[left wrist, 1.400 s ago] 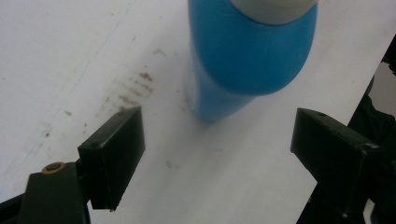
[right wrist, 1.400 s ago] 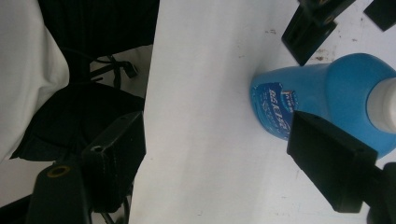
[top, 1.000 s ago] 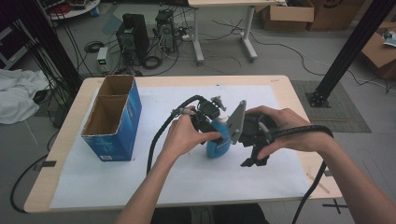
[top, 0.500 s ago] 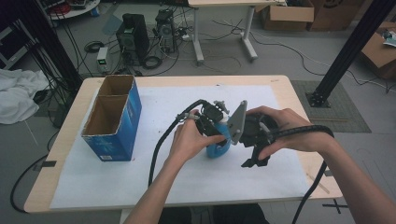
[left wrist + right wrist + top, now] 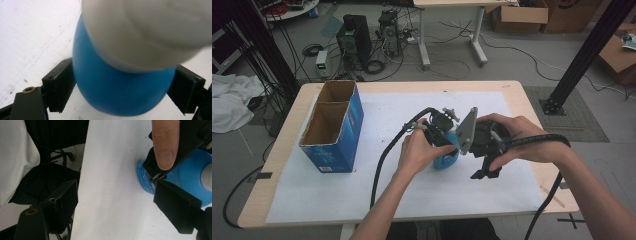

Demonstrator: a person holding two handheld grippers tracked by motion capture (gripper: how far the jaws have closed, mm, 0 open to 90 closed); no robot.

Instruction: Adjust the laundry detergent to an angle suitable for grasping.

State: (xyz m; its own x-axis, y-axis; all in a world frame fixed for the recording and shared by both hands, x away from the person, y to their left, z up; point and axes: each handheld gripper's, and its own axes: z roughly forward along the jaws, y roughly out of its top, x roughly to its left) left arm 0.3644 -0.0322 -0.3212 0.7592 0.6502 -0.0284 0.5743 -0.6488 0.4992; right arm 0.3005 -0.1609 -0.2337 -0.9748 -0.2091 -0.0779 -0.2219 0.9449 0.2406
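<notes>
Grasping is the step in hand: the left hand-held gripper (image 5: 447, 145) is clamped on the round blue plastic bottle with a white cap (image 5: 120, 87), standing mid-tabletop (image 5: 512, 87) on white paper. The right hand-held gripper (image 5: 117, 205) hangs beside it, jaws apart and empty. Next likely comes lifting it toward the blue cardboard box (image 5: 334, 130).

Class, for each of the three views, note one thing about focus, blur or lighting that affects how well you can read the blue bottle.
High view: dim, soft and even light; the blue bottle is largely hidden by the hands. Left gripper view: the bottle is so close that its white cap blurs badly, while the table sheet looks sharper. Right gripper view: bright white sheet, bottle fairly sharp, near fingertip soft.
</notes>
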